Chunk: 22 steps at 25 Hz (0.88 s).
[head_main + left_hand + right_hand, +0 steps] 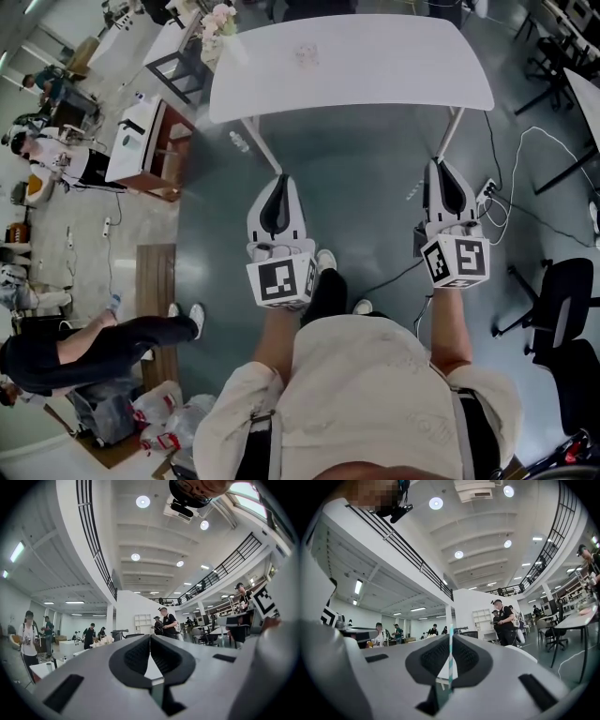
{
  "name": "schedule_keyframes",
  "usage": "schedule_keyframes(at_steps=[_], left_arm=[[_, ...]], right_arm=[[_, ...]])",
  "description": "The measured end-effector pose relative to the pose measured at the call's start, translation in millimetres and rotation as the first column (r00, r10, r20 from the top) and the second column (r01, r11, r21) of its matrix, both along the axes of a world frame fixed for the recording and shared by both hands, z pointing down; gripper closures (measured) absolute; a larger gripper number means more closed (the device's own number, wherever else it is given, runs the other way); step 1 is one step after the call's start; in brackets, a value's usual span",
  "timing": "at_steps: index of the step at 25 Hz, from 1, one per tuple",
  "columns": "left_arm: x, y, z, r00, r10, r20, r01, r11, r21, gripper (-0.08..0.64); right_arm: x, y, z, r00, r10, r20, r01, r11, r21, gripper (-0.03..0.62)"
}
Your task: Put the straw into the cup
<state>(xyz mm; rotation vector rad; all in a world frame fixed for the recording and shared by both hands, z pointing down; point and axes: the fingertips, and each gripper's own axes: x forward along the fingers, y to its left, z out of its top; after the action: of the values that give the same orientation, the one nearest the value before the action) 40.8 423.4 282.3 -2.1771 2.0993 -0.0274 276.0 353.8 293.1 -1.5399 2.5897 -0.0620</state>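
One striped straw (450, 663) upright between jaws of the right claw (450, 638)

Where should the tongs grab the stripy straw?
On its thin stem, squeezed from both sides, the way the right tongs hold it now: the stripy straw sits in the line where they close, one end poking just past the tips. It is long and thin, so a flat side pinch probably keeps it steady.
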Motion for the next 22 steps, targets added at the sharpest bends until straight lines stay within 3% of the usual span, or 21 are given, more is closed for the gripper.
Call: schedule_keyframes(at_steps=[22], left_arm=[[-169, -179, 3, 0.997, 0.028, -0.067, -0.028, 1.0, 0.0, 0.554]], right_arm=[[-182, -164, -15, 0.995, -0.005, -0.1, 0.005, 1.0, -0.003, 0.578]])
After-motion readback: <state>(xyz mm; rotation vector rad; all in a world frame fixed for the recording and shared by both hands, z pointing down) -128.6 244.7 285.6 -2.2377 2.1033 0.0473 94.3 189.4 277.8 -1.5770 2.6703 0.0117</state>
